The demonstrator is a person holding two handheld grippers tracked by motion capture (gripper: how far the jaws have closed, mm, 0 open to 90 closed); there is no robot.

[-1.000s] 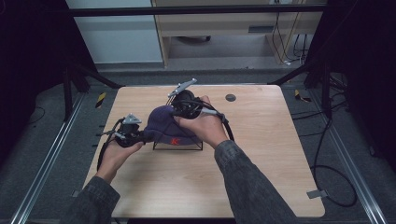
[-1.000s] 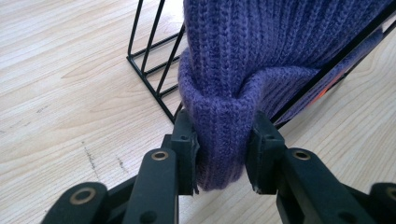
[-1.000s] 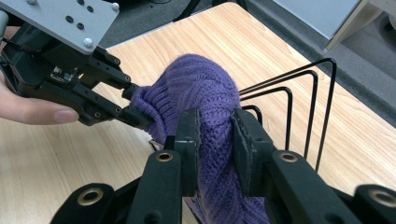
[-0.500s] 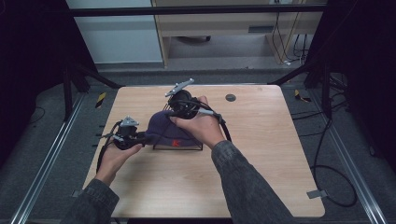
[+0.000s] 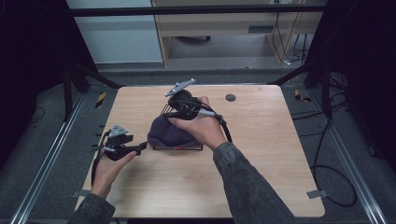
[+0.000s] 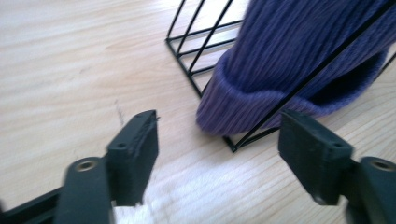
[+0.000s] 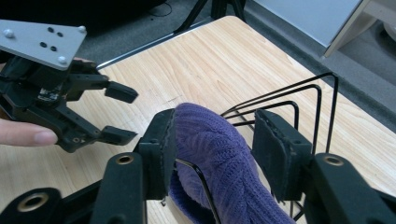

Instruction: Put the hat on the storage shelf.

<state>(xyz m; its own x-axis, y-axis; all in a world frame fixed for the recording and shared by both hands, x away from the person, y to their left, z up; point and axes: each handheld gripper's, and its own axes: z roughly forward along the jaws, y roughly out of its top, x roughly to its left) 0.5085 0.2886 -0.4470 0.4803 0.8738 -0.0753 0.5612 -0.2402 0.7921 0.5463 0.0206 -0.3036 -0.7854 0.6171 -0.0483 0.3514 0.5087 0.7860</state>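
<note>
Purple hat (image 5: 169, 132) drapes over a wire rack (image 5: 180, 147) mid-surface (image 5: 261, 154). Right tool (image 7: 212, 140) straddles hat and a wire, jaws parted. Left tool (image 6: 217, 144) gapes empty just beside the rack.

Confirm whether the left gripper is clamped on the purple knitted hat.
No: the left gripper stands open over bare wood, short of the purple knitted hat draped on the black wire rack.

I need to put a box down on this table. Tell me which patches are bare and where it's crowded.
Bare wood: the right side of the table, beyond the right gripper; the near strip toward the person; the far left corner. A small dark disc sits near the far edge. Crowded: the middle-left, where the purple knit hat, the black wire rack and the left gripper sit.
</note>
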